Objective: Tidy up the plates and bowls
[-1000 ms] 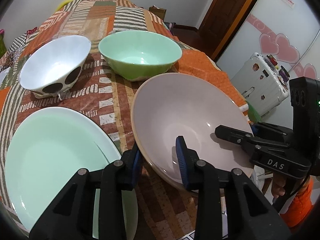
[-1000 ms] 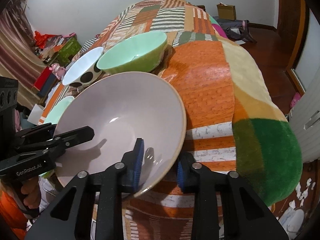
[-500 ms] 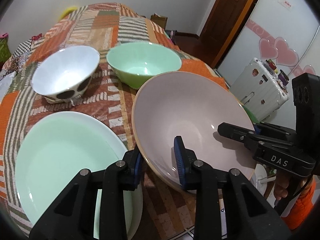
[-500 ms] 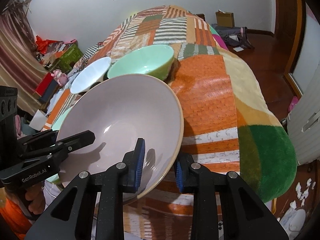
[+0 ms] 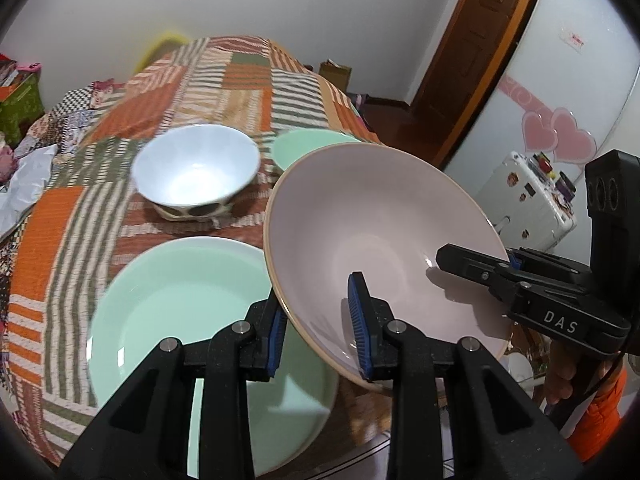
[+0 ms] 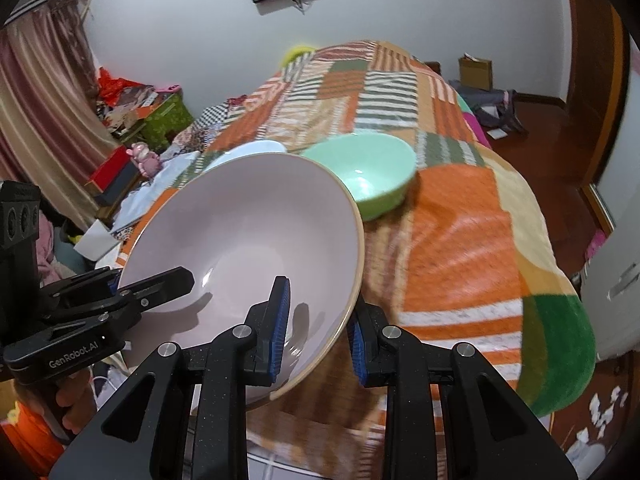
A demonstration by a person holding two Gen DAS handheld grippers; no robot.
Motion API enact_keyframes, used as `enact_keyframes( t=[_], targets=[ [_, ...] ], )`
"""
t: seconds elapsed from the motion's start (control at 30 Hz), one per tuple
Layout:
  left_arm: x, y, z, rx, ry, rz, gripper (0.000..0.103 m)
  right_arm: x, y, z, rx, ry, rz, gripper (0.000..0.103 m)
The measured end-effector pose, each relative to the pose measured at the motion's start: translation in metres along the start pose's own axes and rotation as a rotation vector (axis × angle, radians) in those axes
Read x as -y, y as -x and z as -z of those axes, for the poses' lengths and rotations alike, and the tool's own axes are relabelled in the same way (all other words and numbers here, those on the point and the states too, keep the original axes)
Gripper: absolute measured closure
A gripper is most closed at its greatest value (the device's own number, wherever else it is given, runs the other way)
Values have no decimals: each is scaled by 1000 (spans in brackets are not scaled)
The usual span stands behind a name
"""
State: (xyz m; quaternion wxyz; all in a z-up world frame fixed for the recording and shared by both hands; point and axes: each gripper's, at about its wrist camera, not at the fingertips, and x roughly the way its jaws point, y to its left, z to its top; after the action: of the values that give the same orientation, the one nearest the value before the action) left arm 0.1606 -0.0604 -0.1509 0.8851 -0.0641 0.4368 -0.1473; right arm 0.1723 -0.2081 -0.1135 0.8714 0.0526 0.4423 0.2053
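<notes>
Both tools grasp the pink bowl [image 5: 380, 240] by its rim: the left tool [image 5: 318, 330] at lower centre, the right tool [image 6: 318, 330] opposite. The bowl is tilted above the green plate [image 5: 180, 300] on the bed [image 5: 72, 220].

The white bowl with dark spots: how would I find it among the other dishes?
On the patchwork blanket, look behind the mint green plate, left of the green bowl. The white bowl is the only dish with dark ovals around its outside.
</notes>
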Motion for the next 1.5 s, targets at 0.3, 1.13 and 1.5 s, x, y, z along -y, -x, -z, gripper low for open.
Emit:
enact_keyframes(
  t=[0.3,1.13,1.5],
  targets=[
    [-41,39,10,59,64,-41,74,-50,-8,-9,10,80,-41,79],
    [-158,117,57,149,234,-205,74,-175,-60,-4,-61,230,-193,79],
    [-199,120,74,121,297,-242,74,-205,-90,0,-119,267,-219,79]
  ],
)
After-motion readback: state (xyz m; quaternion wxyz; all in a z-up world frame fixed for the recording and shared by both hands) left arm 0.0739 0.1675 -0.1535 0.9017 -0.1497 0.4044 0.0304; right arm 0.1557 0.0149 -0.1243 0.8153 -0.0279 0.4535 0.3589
